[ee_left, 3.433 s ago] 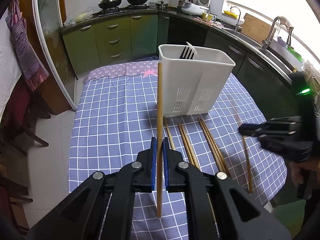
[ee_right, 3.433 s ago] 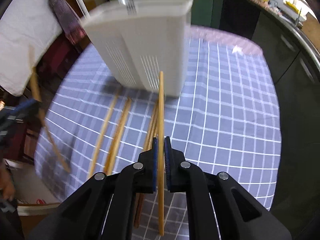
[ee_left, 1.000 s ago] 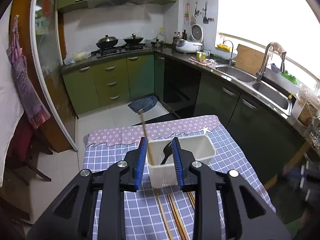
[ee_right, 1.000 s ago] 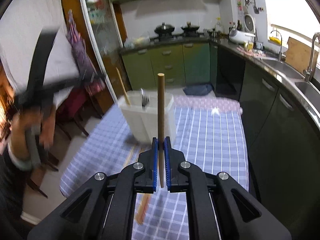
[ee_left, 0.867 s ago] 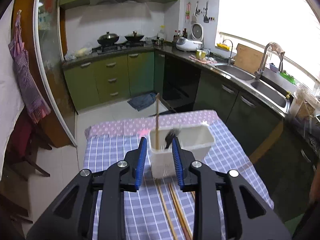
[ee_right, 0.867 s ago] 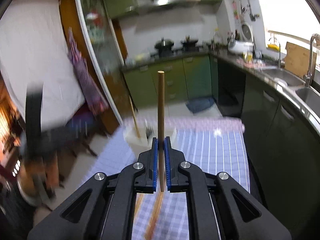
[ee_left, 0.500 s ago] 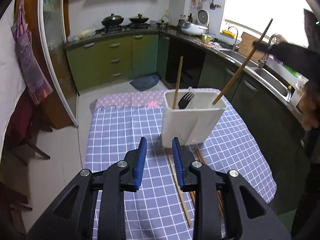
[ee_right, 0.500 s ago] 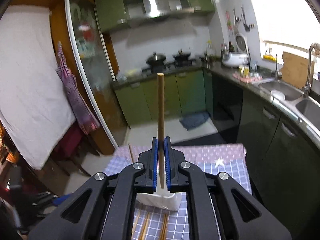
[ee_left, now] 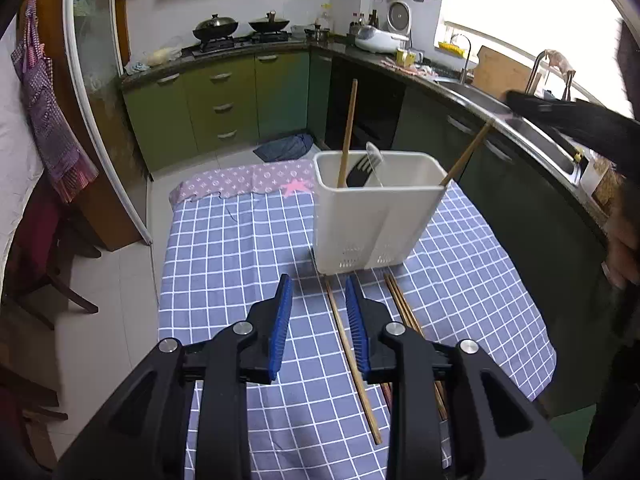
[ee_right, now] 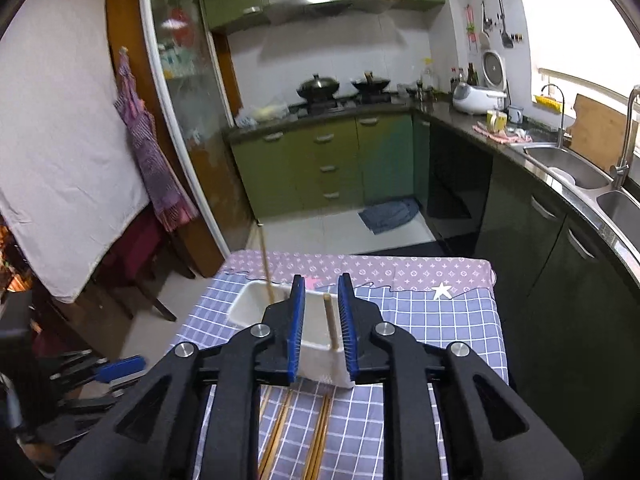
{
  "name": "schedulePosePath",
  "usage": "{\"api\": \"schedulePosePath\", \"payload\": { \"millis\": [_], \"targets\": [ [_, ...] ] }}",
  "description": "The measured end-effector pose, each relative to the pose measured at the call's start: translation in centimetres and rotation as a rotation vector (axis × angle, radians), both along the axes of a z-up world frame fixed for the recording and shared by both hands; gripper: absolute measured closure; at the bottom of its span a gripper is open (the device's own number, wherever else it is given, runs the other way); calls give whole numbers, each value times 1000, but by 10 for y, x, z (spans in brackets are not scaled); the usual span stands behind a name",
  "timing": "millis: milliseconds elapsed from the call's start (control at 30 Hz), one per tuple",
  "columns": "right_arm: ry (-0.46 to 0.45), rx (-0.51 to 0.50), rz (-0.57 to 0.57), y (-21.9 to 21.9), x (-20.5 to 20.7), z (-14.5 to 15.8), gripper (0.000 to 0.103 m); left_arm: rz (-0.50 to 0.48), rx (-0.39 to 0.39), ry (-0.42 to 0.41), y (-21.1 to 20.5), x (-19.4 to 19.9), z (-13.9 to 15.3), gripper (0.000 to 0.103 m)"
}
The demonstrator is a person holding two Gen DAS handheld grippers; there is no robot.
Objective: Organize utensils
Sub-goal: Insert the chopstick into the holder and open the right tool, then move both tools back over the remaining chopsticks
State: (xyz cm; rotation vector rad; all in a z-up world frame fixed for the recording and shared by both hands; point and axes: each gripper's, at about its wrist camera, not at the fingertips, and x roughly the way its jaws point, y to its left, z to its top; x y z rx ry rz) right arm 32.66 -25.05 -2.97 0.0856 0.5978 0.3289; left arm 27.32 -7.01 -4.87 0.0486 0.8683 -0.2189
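A table (ee_left: 224, 256) covered in a blue-and-white checked cloth fills the middle of both views, with a purple patterned strip of cloth (ee_right: 400, 270) along its far edge. Behind it runs a kitchen with green cabinets (ee_left: 224, 108), and a sink (ee_right: 576, 172) sits in the counter on the right side.

On the table stands a white utensil holder (ee_left: 372, 224), upright, with slotted drain holes low on its wall. Inside it, at the left end in the left wrist view, a wooden chopstick (ee_left: 347, 136) stands nearly upright beside a black fork (ee_left: 357, 170) with its tines up; a pale utensil leans next to the fork, too unclear to name. A second chopstick (ee_left: 466, 156) leans out over the holder's right corner, its lower end inside.

The left gripper (ee_left: 318, 312) hangs above the near part of the table with its blue-padded fingers spread apart and nothing between them. On the cloth below lies a loose chopstick (ee_left: 352, 360), running from just in front of the holder toward the camera, and a pair of chopsticks (ee_left: 404, 312) lies just to its right.

The right gripper (ee_right: 321, 328) is above the holder with its fingers released and parted; the leaning chopstick (ee_right: 331, 322) shows in the gap, touching neither pad. More chopsticks (ee_right: 320, 432) lie on the cloth under it
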Motion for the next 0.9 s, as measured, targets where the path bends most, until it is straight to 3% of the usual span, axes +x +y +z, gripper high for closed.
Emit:
{"api": "schedulePosePath", "payload": {
  "millis": [133, 333, 467, 667, 900],
  "targets": [
    [59, -35, 18, -10, -29, -27, 80, -1, 24, 53, -9, 4, -20, 76],
    [279, -130, 13, -19, -33, -124, 80, 7, 53, 206, -24, 20, -72, 76],
    [405, -117, 8, -30, -23, -177, 80, 28, 75, 295, -31, 35, -106, 76],
    [445, -117, -1, -37, -18, -201, 80, 57, 82, 390, -42, 51, -135, 76],
    [445, -114, 11, -38, -17, -203, 74, 63, 93, 413, -56, 61, -147, 79]
  ]
}}
